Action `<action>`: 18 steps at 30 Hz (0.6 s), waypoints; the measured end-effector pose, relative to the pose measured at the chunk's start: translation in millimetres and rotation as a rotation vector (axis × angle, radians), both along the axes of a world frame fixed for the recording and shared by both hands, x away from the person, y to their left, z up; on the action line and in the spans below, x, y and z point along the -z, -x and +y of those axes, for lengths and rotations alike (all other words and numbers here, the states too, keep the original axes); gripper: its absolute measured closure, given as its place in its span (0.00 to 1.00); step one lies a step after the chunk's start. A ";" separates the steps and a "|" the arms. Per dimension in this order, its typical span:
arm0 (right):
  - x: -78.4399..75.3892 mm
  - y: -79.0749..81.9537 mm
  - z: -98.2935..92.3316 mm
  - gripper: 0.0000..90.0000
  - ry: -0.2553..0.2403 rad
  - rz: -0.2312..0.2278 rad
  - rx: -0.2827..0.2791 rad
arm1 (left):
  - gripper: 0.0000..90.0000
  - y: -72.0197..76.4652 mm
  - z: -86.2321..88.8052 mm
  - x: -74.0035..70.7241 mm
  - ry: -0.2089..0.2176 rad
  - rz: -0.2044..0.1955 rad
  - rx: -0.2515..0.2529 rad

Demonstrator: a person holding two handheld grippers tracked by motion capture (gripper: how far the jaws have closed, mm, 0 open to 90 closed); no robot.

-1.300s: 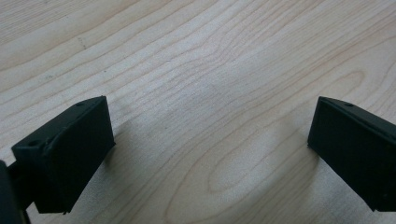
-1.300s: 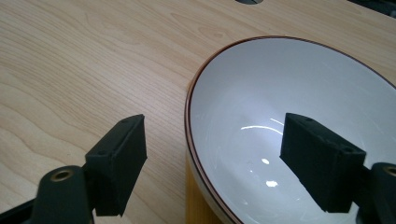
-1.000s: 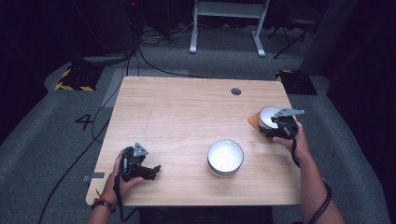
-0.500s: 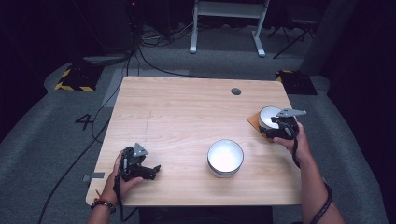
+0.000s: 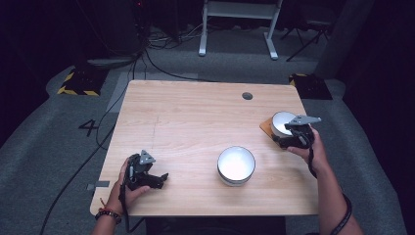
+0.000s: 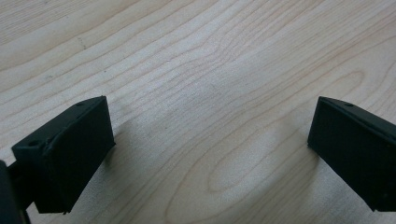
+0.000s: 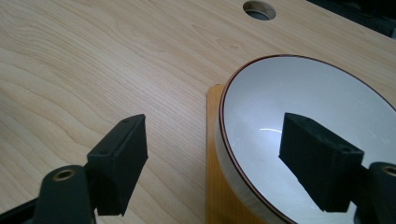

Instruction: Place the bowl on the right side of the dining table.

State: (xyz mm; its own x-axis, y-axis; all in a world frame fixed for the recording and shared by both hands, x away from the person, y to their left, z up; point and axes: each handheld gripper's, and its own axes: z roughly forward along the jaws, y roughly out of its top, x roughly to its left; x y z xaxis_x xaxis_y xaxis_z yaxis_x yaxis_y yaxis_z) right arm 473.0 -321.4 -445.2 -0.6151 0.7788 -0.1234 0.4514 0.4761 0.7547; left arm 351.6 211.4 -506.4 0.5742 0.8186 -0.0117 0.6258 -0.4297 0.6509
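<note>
Bare table (image 5: 195, 122) between the white bowl (image 5: 236, 165) and far edge.

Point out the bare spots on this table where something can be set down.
Free: the far half behind the middle bowl, up to the cable hole, and the strip between that bowl and the left gripper. Crowded: the right edge, where the right gripper straddles the bowl on the wooden coaster.

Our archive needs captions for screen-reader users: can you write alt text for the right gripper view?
The right gripper, jaws open, straddles the rim of a white bowl: one jaw outside over the wooden table, the other inside the bowl. The bowl rests on an orange-brown mat, and a round hole shows in the tabletop beyond.
</note>
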 end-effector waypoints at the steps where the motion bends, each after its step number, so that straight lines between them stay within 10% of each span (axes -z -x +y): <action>1: -0.7 1.2 -0.8 0.27 0.001 -0.006 -0.011 | 0.00 0.0 0.0 0.1 0.000 -0.001 0.000; 18: -5.5 17.6 0.9 0.27 0.007 -0.021 -0.037 | 0.00 0.0 -0.1 0.1 0.000 -0.001 -0.001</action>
